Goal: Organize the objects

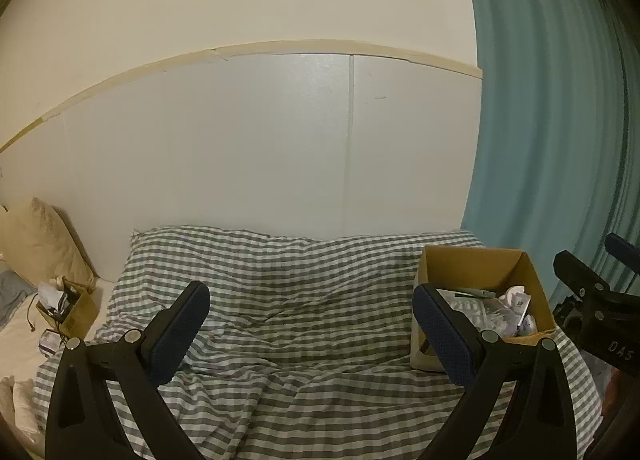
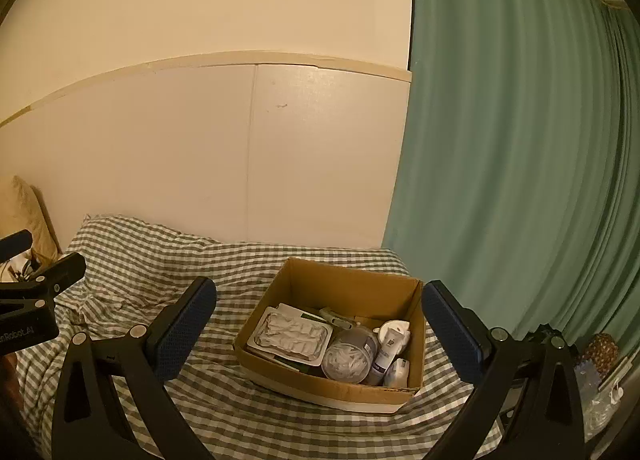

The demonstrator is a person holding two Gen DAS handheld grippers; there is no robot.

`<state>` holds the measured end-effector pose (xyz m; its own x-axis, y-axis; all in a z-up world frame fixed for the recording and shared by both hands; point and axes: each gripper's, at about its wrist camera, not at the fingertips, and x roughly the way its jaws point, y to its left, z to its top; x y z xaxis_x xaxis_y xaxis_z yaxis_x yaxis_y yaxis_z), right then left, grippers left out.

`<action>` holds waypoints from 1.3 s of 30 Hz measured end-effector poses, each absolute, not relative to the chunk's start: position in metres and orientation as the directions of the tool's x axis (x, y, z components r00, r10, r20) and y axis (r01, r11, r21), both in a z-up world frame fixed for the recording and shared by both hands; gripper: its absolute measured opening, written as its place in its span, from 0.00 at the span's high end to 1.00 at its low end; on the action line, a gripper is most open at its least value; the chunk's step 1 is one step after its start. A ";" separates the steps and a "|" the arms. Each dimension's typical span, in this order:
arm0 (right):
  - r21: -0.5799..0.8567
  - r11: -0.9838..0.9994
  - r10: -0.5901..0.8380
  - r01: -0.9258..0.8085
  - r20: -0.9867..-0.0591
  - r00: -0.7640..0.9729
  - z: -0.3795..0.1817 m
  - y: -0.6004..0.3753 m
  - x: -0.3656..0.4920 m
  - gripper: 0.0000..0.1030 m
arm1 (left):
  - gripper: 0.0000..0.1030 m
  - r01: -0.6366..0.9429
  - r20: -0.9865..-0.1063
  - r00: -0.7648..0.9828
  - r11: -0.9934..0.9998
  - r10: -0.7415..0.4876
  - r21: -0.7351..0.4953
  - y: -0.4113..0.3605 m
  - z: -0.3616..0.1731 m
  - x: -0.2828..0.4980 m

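1. Your left gripper (image 1: 311, 324) hovers over the bed with the grey-and-white checked sheet (image 1: 280, 380); its fingers (image 1: 182, 334) are spread wide apart, holding nothing.
2. Your right gripper (image 2: 319, 334) also has its fingers (image 2: 182, 330) wide apart and empty.
3. The open brown cardboard box (image 2: 348, 390) sits on the checked sheet between the right fingers, nearer the right-hand one. From the left wrist view it lies just beyond the right-hand finger.
4. Inside the box: a silver blister tray (image 2: 292, 334) toward the left finger, a clear round tub of white sticks (image 2: 347, 362) in the middle, a white-and-purple tube (image 2: 386, 354) and small white bottles toward the right finger.
5. A smaller brown cardboard box stuffed with cables and paper (image 1: 66, 308) sits well beyond the left gripper's left-hand finger, beside a cream pillow (image 1: 36, 244).
6. A teal curtain (image 2: 520, 159) hangs past the right-hand fingers; a pale panelled wall (image 1: 240, 139) is straight ahead.
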<state>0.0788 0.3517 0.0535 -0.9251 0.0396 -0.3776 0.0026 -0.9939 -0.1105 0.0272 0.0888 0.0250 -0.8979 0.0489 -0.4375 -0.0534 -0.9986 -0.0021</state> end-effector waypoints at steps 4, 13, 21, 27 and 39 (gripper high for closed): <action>-0.105 -0.995 0.037 0.001 -0.360 -0.932 0.056 0.352 0.082 0.00 | 0.00 -0.053 -0.437 -0.898 -0.999 0.052 -0.010 0.092 0.026 0.027; -0.100 -0.995 0.036 0.000 -0.364 -0.931 0.057 0.353 0.082 0.00 | 0.00 -0.049 -0.440 -0.897 -0.999 0.043 0.002 0.095 0.025 0.027; -0.111 -0.994 0.032 0.010 -0.372 -0.928 0.055 0.350 0.081 0.00 | 0.00 -0.047 -0.443 -0.896 -0.999 0.036 0.013 0.096 0.023 0.027; -0.119 -0.993 0.035 0.011 -0.380 -0.924 0.052 0.348 0.079 0.00 | 0.00 -0.044 -0.447 -0.894 -0.999 0.032 0.016 0.094 0.021 0.025; -0.121 -0.993 0.041 0.007 -0.392 -0.919 0.049 0.348 0.076 0.00 | 0.00 -0.030 -0.452 -0.892 -0.999 0.021 0.011 0.092 0.020 0.023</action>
